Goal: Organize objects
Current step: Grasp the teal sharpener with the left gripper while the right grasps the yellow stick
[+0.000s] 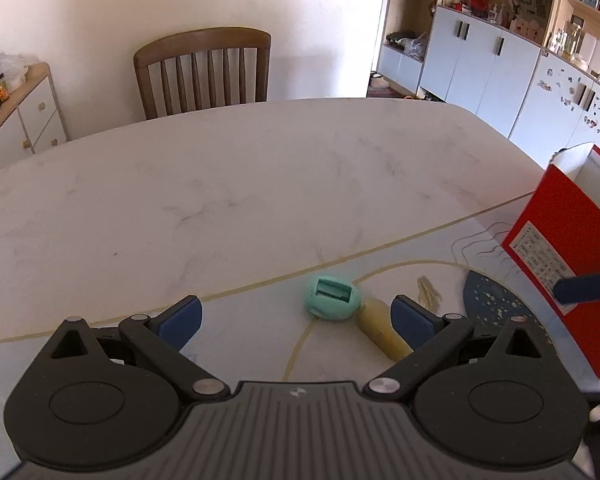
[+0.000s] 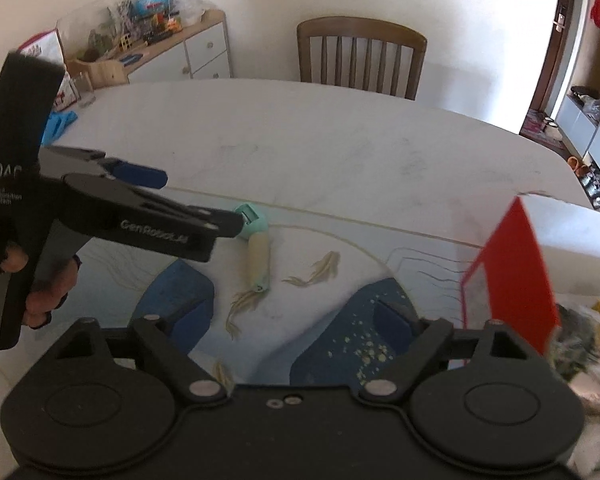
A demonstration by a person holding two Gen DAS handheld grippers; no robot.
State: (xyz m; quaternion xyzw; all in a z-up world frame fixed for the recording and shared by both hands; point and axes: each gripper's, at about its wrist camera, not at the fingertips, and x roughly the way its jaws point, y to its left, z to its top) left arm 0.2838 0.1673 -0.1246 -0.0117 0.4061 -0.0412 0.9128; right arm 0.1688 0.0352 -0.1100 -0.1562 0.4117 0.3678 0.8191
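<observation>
Left wrist view: we see the left gripper (image 1: 296,320) spread wide and empty, with the green-headed brush (image 1: 332,298) lying on the table (image 1: 220,184) between its fingers, untouched. Right wrist view: the right gripper (image 2: 294,320) gapes, holding nothing; the brush (image 2: 256,248) lies ahead, and a red box (image 2: 512,272) stands at right.

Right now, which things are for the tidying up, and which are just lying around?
For the tidying:
- the small green-headed tool with a cream handle, lying on the table
- the red box, standing open at the table's right
- the left tool, open near it

Just lying around:
- the wooden chair
- toys on the side cabinet
- the blue cloth
</observation>
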